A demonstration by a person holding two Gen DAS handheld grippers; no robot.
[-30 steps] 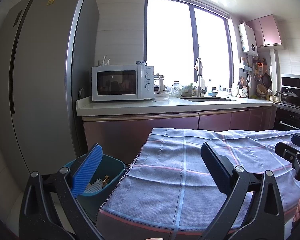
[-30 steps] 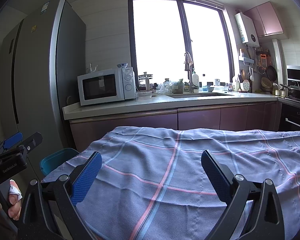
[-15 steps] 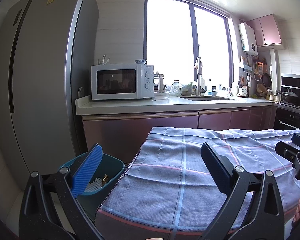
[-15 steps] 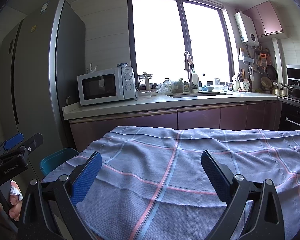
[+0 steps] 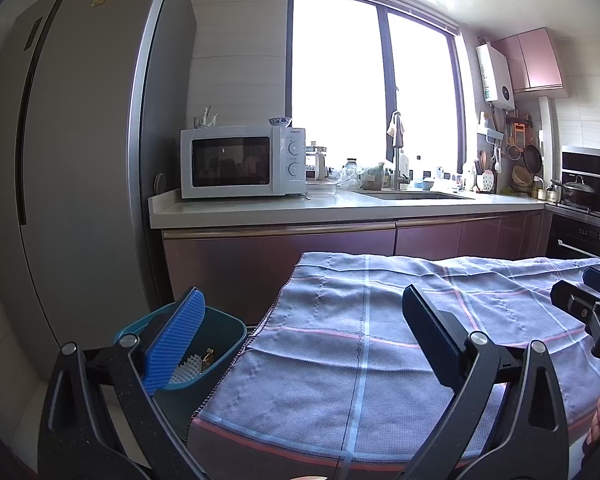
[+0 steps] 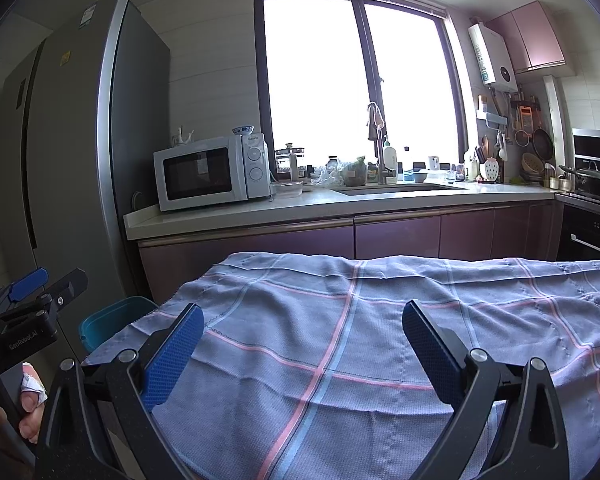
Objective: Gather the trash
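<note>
Two hand-held grippers are in view, both with blue-padded fingers spread wide and nothing between them. At nine o'clock stands one tall grey refrigerator (image 5: 80, 168). Below it, at about seven o'clock in the left wrist view, sits one teal trash bin (image 5: 216, 344), just beside the left edge of the cloth-covered table (image 5: 380, 320). Inside the bin lie one piece of white foam netting (image 5: 186, 370) and one small brownish scrap (image 5: 209, 356); more of its contents is hidden by the left finger. The left hand-held gripper (image 5: 304, 332) hangs partly over the bin and partly over the table's left end, jaws open and empty. At eleven o'clock one white microwave (image 5: 242, 162) stands on the kitchen counter (image 5: 340, 208), with one small blue-patterned bowl (image 5: 280, 121) on top of it. One large window (image 5: 372, 92) fills twelve o'clock, above one sink (image 5: 412, 196) with a tall faucet. The right hand-held gripper (image 6: 304, 344) hovers above the middle of the checked blue cloth, jaws apart, gripping nothing. In its view the left one shows at nine o'clock, with a person's fingers (image 6: 30, 400) under it. At two o'clock hang two pink wall cabinets (image 5: 534, 62), and one dark pot (image 5: 578, 190) sits on the stove at three o'clock.
</note>
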